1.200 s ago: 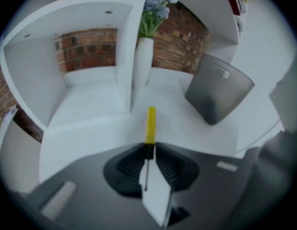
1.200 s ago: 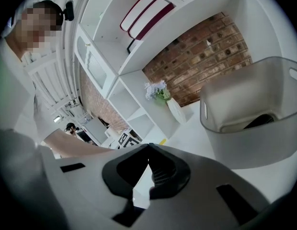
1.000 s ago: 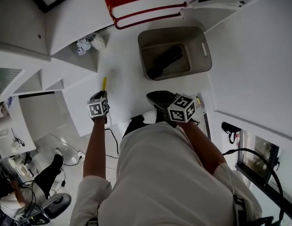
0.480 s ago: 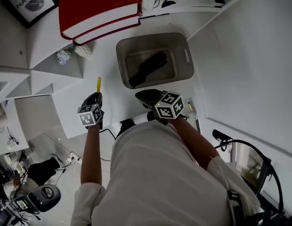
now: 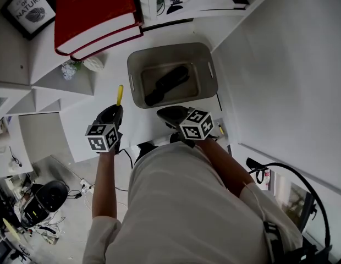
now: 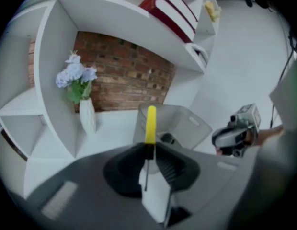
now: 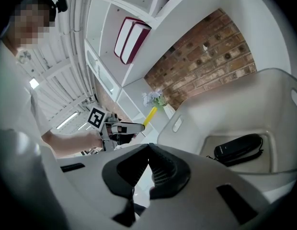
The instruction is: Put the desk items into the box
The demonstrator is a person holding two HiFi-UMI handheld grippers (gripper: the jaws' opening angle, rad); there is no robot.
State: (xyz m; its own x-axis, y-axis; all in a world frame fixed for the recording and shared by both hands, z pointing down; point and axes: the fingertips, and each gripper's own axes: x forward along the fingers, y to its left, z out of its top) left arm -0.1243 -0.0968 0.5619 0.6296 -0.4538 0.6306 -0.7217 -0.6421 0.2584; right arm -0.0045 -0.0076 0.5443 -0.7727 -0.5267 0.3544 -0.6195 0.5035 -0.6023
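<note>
Head view: grey box (image 5: 208, 70) stands at the desk's (image 5: 140, 120) back edge, toward its right corner, with a black item (image 5: 167, 84) lying inside. Left gripper (image 5: 117, 109) is above the desk's left part, left of the box, clamped on a yellow-handled tool (image 5: 120, 94) that sticks out forward. Right gripper (image 5: 167, 114) is near the box's front wall, claw closed, empty. Red books (image 5: 96, 15) on the shelf above.

Left gripper view: jaws narrow, pinching the tool (image 6: 150, 122) at its dark neck, yellow end pointing at the box (image 6: 184, 123). Vase (image 6: 86, 115) at the desk's back left.

Right gripper view: jaws together, nothing between; box (image 7: 244, 99) and black item (image 7: 238, 148) ahead on the right.
</note>
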